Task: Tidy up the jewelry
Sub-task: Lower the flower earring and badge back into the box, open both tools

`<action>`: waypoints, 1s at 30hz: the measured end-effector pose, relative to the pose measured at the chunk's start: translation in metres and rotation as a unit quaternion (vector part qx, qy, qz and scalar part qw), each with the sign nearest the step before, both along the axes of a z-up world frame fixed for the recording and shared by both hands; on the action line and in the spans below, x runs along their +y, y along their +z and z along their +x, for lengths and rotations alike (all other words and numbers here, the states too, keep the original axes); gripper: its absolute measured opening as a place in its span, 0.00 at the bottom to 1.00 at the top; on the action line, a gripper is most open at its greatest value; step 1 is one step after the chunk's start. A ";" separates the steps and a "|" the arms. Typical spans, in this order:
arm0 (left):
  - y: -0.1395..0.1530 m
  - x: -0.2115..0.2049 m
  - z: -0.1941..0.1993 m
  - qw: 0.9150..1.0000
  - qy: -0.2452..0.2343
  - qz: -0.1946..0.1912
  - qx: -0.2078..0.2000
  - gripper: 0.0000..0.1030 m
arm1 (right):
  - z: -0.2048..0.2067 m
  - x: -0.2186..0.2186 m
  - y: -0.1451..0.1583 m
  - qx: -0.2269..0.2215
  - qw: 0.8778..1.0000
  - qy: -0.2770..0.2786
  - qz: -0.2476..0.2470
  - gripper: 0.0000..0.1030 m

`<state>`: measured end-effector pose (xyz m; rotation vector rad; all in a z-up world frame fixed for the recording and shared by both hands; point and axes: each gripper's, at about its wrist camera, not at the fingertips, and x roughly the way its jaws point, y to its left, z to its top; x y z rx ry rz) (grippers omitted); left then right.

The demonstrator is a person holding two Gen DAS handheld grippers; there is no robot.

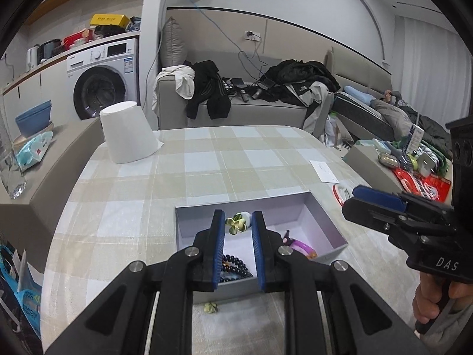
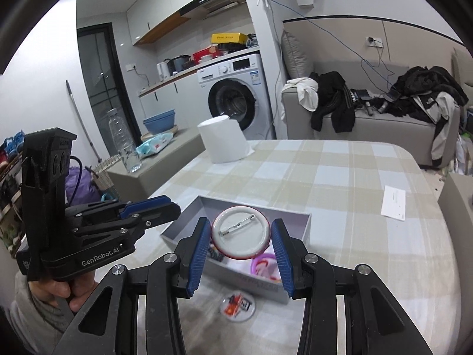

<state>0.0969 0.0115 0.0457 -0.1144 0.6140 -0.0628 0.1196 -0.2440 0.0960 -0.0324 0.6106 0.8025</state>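
We hold the right hand-held gripper clamped on a round white pin-back badge with a red rim — lifted above the shallow open lilac cardboard box on the checked-cloth tabletop. Our left hand-held gripper hovers over the box with its blue pads narrowly apart, nothing between them — dark beads lie below.
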 end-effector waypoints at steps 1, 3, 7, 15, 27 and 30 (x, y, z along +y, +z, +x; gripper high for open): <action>-0.004 0.001 0.002 1.000 0.000 -0.002 0.005 0.13 | 0.005 0.001 -0.004 0.006 1.000 -0.002 0.001 0.40; -0.012 0.001 0.003 1.000 0.000 0.001 0.013 0.13 | 0.009 0.001 -0.010 0.013 1.000 0.000 0.001 0.40; -0.024 0.001 0.007 1.000 0.001 0.007 0.028 0.13 | 0.015 0.002 -0.020 0.024 1.000 -0.004 -0.007 0.40; -0.032 0.006 0.011 0.999 0.011 0.001 0.042 0.13 | 0.022 0.000 -0.030 0.048 0.999 -0.011 -0.003 0.40; -0.035 -0.003 0.011 0.999 0.010 0.026 0.039 0.13 | 0.024 0.005 -0.039 0.058 0.998 -0.006 -0.004 0.40; -0.036 -0.003 0.011 0.999 0.011 0.032 0.040 0.13 | 0.025 0.006 -0.041 0.061 0.998 -0.007 -0.006 0.41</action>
